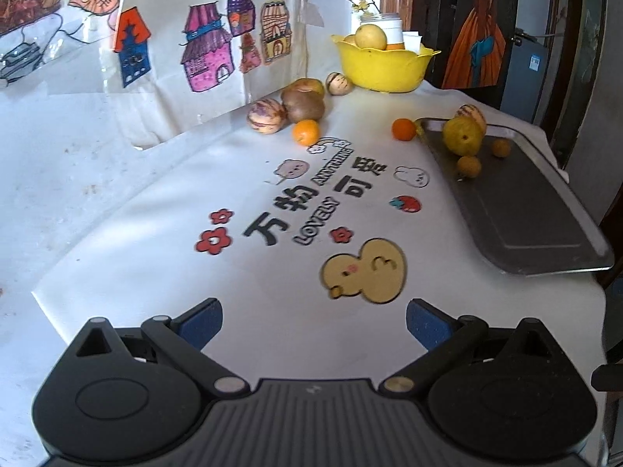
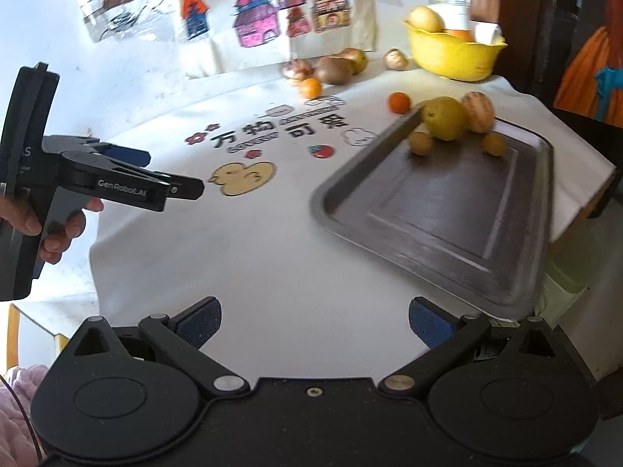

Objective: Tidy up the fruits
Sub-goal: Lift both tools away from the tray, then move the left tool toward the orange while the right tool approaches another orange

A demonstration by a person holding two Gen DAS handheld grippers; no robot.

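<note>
A metal tray lies at the table's right. At its far end sit a yellow pear, a striped melon and two small brown fruits. Loose on the cloth are two oranges, a kiwi and striped melons. My left gripper is open and empty over the near cloth; it also shows in the right wrist view. My right gripper is open and empty.
A yellow bowl holding a pear and other items stands at the back right. A white printed cloth covers the table. A cloth with drawn houses hangs behind. The table edge drops off right of the tray.
</note>
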